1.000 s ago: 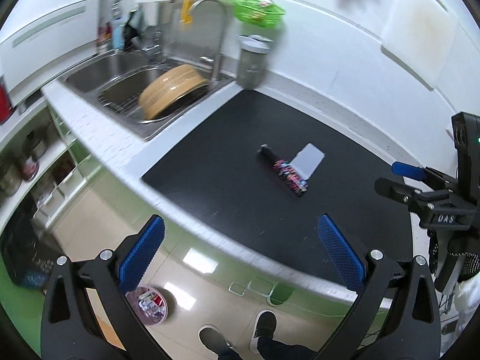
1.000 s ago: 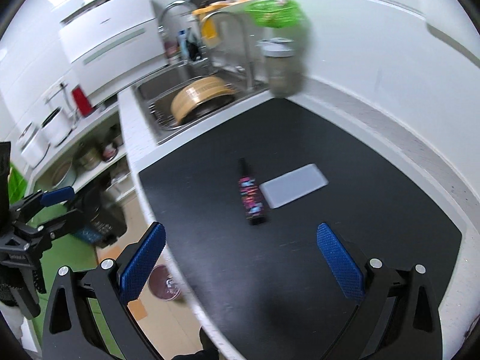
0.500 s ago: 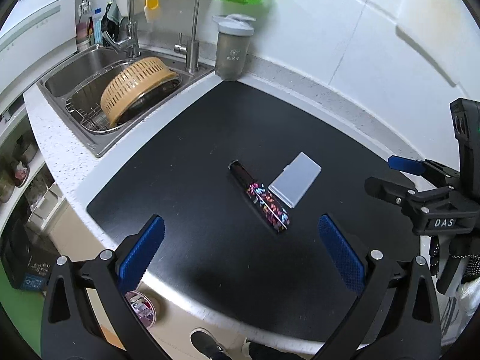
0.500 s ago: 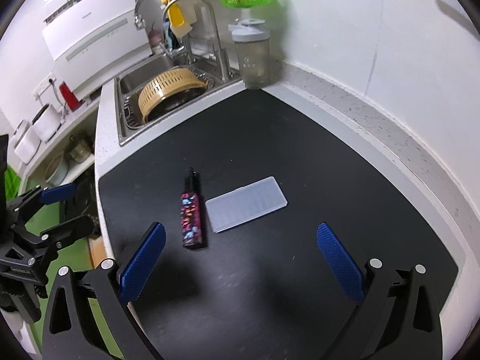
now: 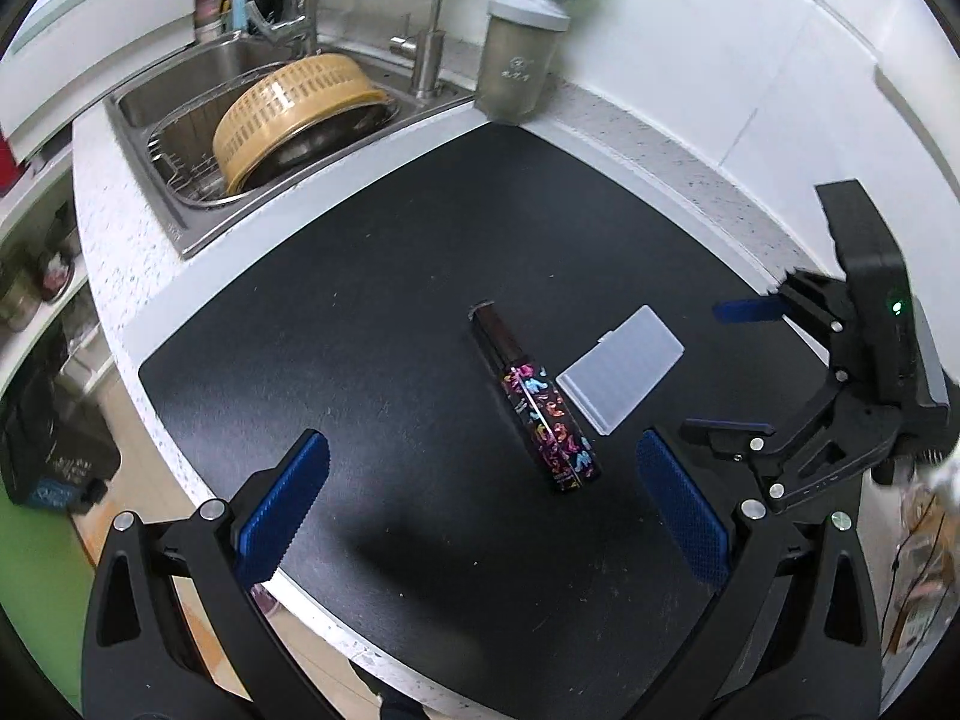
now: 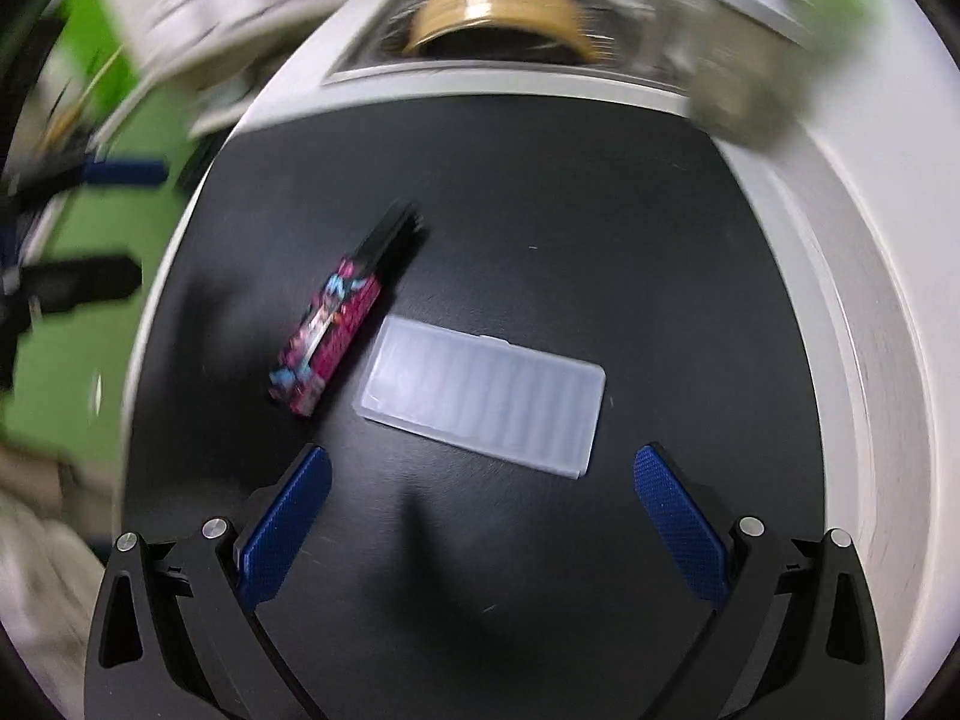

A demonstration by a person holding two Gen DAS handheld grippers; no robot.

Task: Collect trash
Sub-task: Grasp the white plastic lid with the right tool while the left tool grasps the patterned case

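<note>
A long black box with a bright multicoloured print (image 5: pixel 534 402) lies on the black mat (image 5: pixel 360 300). A flat translucent white plastic case (image 5: pixel 621 369) lies just to its right, close beside it. My left gripper (image 5: pixel 480 498) hovers open over the mat's near edge, with the box ahead between its fingers. My right gripper (image 5: pixel 726 369) comes in from the right, open, beside the case. In the blurred right wrist view the case (image 6: pixel 486 393) lies just ahead of the open right gripper (image 6: pixel 480 510). There the box (image 6: pixel 336 324) is up and left, and the left gripper (image 6: pixel 114 228) is at the left edge.
A steel sink (image 5: pixel 180 96) holding a yellow colander (image 5: pixel 294 108) sits at the back left, with taps behind it. A grey shaker cup (image 5: pixel 519 60) stands at the mat's far corner. White wall runs along the right. The counter edge drops to the floor at the left.
Both grippers have moved forward and down over the mat, closer to the box and the case. The right wrist view has swung left and is now motion-blurred.
</note>
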